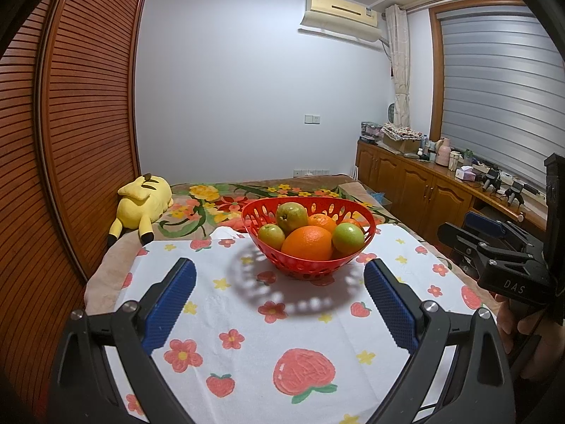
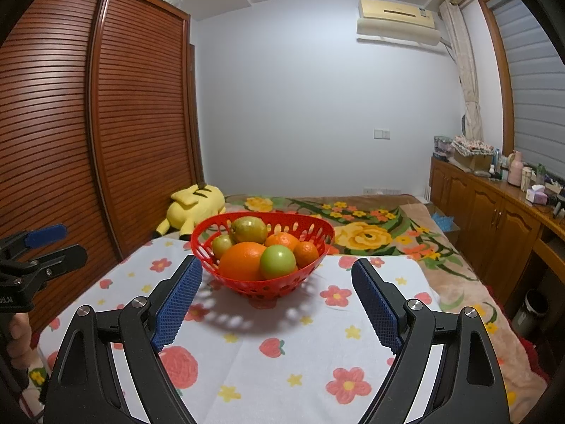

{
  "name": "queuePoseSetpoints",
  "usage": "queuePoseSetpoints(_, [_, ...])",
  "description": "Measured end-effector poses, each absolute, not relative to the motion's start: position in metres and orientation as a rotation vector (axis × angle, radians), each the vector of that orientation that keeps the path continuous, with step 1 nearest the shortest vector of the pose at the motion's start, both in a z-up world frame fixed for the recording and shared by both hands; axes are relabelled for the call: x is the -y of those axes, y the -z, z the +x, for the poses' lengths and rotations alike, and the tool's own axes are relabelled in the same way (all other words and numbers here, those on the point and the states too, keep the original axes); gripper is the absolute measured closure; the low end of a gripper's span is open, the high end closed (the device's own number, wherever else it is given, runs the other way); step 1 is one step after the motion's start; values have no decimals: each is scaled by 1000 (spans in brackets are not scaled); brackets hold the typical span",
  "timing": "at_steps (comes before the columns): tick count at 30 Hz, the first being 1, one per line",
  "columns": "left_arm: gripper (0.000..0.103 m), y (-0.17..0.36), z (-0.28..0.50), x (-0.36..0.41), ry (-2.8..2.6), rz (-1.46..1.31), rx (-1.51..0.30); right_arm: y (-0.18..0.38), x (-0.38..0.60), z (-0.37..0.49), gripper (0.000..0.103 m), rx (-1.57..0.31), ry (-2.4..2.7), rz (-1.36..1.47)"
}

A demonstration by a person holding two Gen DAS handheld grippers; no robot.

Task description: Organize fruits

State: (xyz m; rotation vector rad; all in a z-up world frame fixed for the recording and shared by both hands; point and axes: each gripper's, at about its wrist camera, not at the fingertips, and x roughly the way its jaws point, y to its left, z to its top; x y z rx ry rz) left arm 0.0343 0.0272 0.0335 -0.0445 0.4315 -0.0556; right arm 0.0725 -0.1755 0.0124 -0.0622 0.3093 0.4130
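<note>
Peeking behind fruits, half-hidden tangerine (image 1: 353, 222), red basket (image 1: 317, 265)

The left wrist view looks forward and slightly down between the left gripper (image 1: 280, 275)'s fingers, the basket (image 1: 308, 268) just ahead. The right wrist view does likewise from the right gripper (image 2: 276, 275). Both share basket, cloth (image 1: 317, 332) and far wall; each catches the other gripper at its edge.
</note>
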Motion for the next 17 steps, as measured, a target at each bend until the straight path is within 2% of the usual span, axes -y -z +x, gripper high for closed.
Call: queuePoseSetpoints(17, [5, -36, 33, -27, 55, -48, -432, -13, 175, 72, 14, -310, -415, -59])
